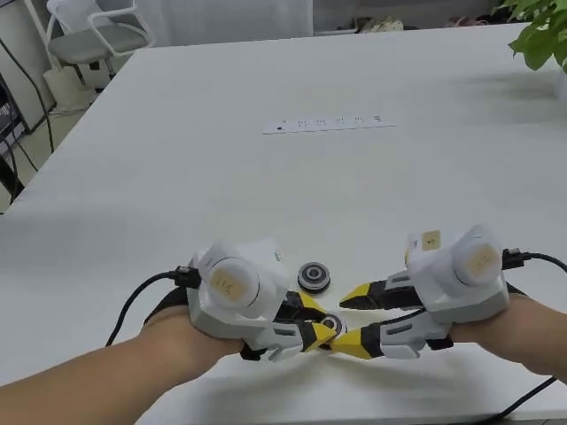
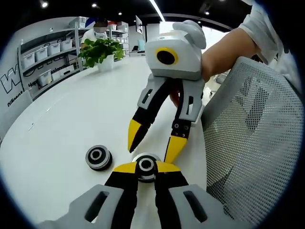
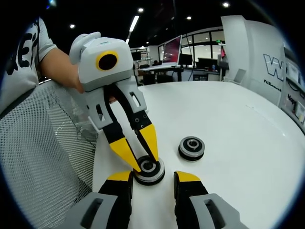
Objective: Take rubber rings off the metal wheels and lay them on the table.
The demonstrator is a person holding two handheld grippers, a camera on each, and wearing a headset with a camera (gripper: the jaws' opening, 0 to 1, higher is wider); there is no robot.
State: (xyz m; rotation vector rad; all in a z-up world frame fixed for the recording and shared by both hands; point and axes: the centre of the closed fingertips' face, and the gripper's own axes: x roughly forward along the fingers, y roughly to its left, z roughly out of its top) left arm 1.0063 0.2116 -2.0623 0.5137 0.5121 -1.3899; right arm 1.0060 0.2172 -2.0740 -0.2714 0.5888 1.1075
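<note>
At the worktop (image 1: 266,195) edge, left gripper (image 2: 146,168) fingers (image 2: 125,168) clench a wheel (image 2: 145,163); right gripper (image 3: 155,176) fingers (image 3: 188,177), spread, should pinch only its rubber ring (image 3: 143,180).

Two black-ringed round metal wheels (image 3: 191,148), two white yellow-tipped grippers, left gripper (image 2: 145,167) and right gripper (image 3: 153,177), one white table (image 1: 266,195), one white power strip (image 1: 328,124), one green potted plant (image 2: 97,50), one white chair (image 1: 89,35), one grey mesh chair (image 2: 248,133).
</note>
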